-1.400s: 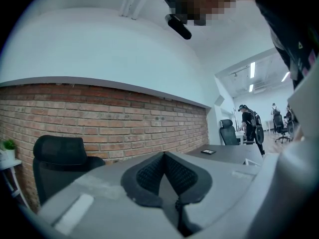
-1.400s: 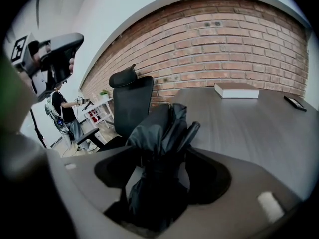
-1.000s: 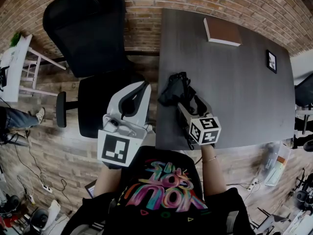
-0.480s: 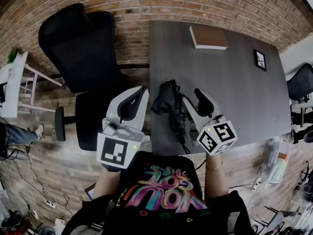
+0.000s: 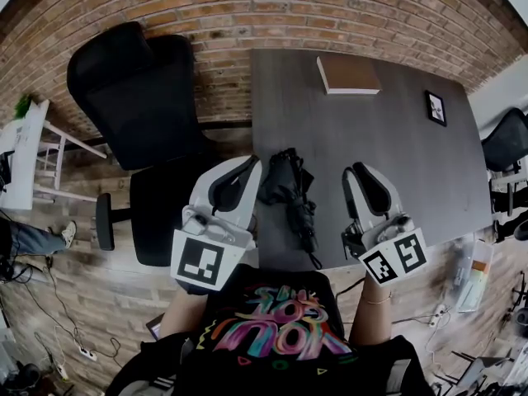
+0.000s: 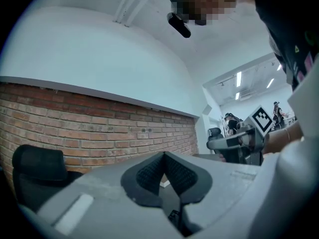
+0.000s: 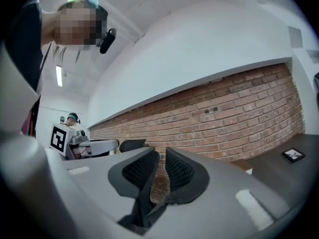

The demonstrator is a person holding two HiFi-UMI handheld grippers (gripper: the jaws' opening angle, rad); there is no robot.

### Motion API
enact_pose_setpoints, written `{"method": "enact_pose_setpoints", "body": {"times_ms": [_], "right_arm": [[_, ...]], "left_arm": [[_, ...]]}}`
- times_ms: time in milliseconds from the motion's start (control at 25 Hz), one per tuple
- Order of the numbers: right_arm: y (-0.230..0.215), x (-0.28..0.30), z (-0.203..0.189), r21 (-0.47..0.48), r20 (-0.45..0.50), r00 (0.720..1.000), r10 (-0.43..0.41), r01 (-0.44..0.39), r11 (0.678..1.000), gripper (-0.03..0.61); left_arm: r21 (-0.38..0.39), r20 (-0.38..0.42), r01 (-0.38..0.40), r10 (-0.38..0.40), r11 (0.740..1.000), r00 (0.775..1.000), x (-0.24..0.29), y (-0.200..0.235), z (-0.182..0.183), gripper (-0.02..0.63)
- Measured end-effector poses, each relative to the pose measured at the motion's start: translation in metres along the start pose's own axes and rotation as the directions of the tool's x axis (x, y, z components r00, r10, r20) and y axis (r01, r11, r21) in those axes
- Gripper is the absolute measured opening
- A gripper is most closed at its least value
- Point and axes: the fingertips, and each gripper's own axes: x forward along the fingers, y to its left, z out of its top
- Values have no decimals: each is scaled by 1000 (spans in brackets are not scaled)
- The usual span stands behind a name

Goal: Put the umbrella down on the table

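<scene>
The black folded umbrella (image 5: 290, 190) lies on the dark grey table (image 5: 388, 139) near its front left corner, with nothing holding it. My right gripper (image 5: 353, 172) hangs in the air to its right, pointing level at the brick wall. Its jaws are closing, a narrow gap remains between them and nothing sits there (image 7: 162, 153). To the umbrella's left, over the chair, my left gripper (image 5: 247, 165) has its pads meeting at the tips with nothing in them (image 6: 163, 156).
A black office chair (image 5: 140, 97) stands left of the table. A brown book (image 5: 348, 74) and a small framed picture (image 5: 435, 107) lie at the table's far side. A white shelf (image 5: 25, 130) stands far left, and cables lie on the floor.
My right gripper let go of the umbrella, rose and swung to the right of it. The umbrella now rests on the table. My left gripper drifted slightly.
</scene>
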Motion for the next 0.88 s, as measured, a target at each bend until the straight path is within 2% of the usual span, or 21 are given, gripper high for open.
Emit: {"method": "enact_pose_setpoints", "body": {"times_ms": [320,880], "right_arm": [[-18,-25,18,37,63,995,-81,79,996,5],[-23,-37,10,31,61,991,-116,114,993,2]], "left_arm": [[-4,0,14,-14,1000,1000,5,-2,-1,0],[-4,1,15,-15,1000,1000,8,1,-2,0]]}}
